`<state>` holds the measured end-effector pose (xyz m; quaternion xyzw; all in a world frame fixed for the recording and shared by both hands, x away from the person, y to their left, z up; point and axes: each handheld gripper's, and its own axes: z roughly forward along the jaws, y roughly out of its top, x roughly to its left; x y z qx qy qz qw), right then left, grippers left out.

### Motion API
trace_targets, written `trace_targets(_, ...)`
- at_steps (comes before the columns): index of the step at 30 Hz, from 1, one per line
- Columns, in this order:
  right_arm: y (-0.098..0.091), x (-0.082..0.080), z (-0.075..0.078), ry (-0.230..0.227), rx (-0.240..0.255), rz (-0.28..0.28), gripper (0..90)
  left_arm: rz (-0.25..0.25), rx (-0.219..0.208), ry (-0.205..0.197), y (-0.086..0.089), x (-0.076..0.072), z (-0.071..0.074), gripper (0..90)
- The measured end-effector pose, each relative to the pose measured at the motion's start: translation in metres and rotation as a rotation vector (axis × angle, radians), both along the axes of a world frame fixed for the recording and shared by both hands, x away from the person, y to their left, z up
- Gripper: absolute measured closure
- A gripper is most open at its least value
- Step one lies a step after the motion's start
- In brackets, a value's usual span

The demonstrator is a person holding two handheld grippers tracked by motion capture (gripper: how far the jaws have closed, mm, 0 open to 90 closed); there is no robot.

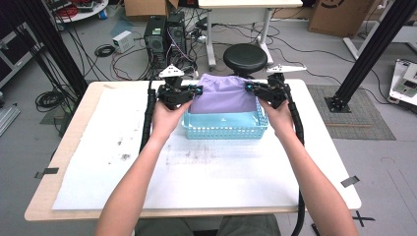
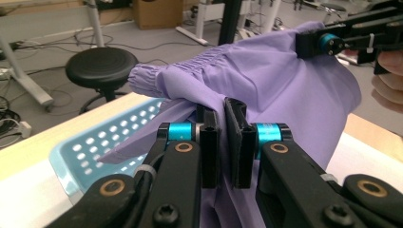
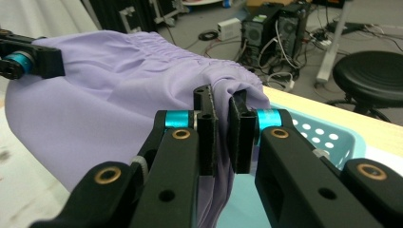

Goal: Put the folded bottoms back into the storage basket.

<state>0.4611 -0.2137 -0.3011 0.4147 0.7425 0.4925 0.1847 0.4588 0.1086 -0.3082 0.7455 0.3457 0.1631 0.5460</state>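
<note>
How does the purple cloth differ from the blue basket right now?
The soft purple elastic-waisted cloth hangs lifted between the left gripper and right gripper; the rigid perforated light-blue plastic basket rests on the table. The cloth is plain, the basket full of holes. Both sit mid-table, the cloth draping into the basket.

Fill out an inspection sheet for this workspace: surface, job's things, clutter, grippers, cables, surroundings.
Surface: wooden table under a white sheet with dark smudges.
Job's things: purple garment stretched between both grippers above a light blue perforated basket.
Clutter: nothing seen on the table.
Grippers: left gripper and right gripper each shut on the garment's edge.
Cables: a black cable trails from each gripper; loose wires on the floor.
Surroundings: black stool, computer towers, cardboard boxes.
</note>
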Motion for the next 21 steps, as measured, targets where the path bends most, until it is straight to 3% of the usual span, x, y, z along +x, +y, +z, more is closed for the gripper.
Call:
trace_targets(3, 0.002, 0.015, -0.008, 0.009, -0.014, -0.006, 84.7, 0.018, 0.013, 0.007, -0.001, 0.011, -0.010, 84.6)
trace_targets(7, 0.006, 0.028, -0.016, -0.013, -0.045, -0.017, 84.6, 0.042, 0.040, 0.007, -0.004, 0.025, -0.026, 84.5)
trace_targets(8, 0.008, 0.032, -0.020, -0.016, -0.066, -0.027, 83.8, 0.050, 0.079, 0.005, -0.006, 0.029, -0.032, 84.3)
trace_targets(10, 0.011, 0.041, -0.032, 0.025, -0.129, -0.067, 73.5, 0.082, 0.141, 0.007, -0.009, 0.032, -0.040, 74.4)
trace_targets(11, 0.011, 0.043, -0.037, 0.040, -0.149, -0.086, 64.8, 0.097, 0.153, 0.021, -0.010, 0.032, -0.044, 65.9)
trace_targets(12, 0.010, 0.046, -0.041, 0.063, -0.158, -0.103, 63.3, 0.102, 0.155, 0.035, -0.009, 0.033, -0.047, 58.6)
trace_targets(15, 0.003, 0.044, -0.046, 0.088, -0.149, -0.110, 57.8, 0.120, 0.170, 0.034, -0.004, 0.027, -0.051, 47.7)
trace_targets(21, -0.011, 0.020, -0.040, 0.065, -0.121, -0.095, 51.7, 0.112, 0.145, 0.003, 0.019, 0.006, -0.047, 43.3)
